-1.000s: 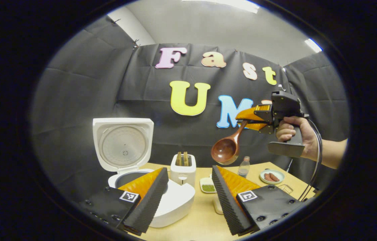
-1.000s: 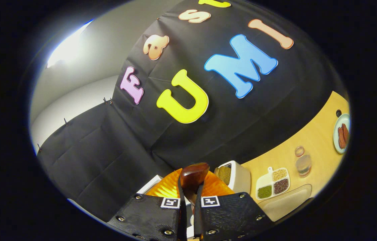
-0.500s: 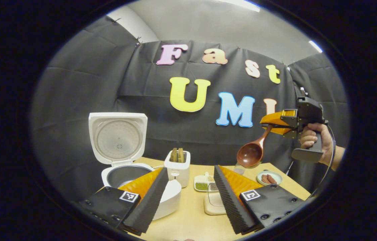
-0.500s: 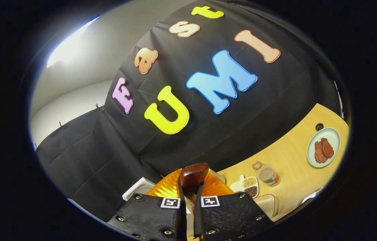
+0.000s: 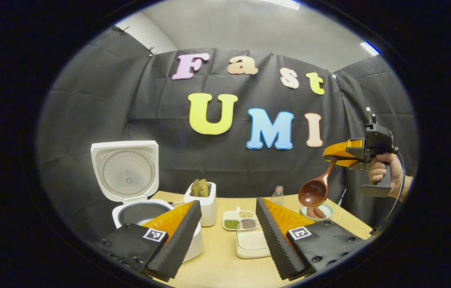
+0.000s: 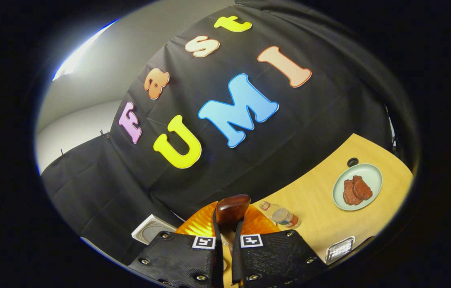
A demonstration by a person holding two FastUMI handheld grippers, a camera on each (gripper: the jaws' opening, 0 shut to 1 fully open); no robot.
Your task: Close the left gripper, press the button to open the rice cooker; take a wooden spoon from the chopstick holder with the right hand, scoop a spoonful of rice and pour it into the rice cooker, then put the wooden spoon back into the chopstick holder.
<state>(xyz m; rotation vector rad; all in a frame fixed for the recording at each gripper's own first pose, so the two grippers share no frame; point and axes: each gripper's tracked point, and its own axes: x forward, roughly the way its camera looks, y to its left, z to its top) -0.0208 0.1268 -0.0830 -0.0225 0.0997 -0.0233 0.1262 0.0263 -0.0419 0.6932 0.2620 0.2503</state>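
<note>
Now the rice cooker (image 5: 137,208) gapes at seven o'clock, while the right gripper (image 5: 339,154) pinches the wooden spoon (image 5: 316,188) at three, left gripper (image 5: 225,236) spread.

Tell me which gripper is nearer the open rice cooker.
Left. The left gripper sits low at the table beside the rice cooker; the right gripper holds the wooden spoon high, far across the table.
</note>
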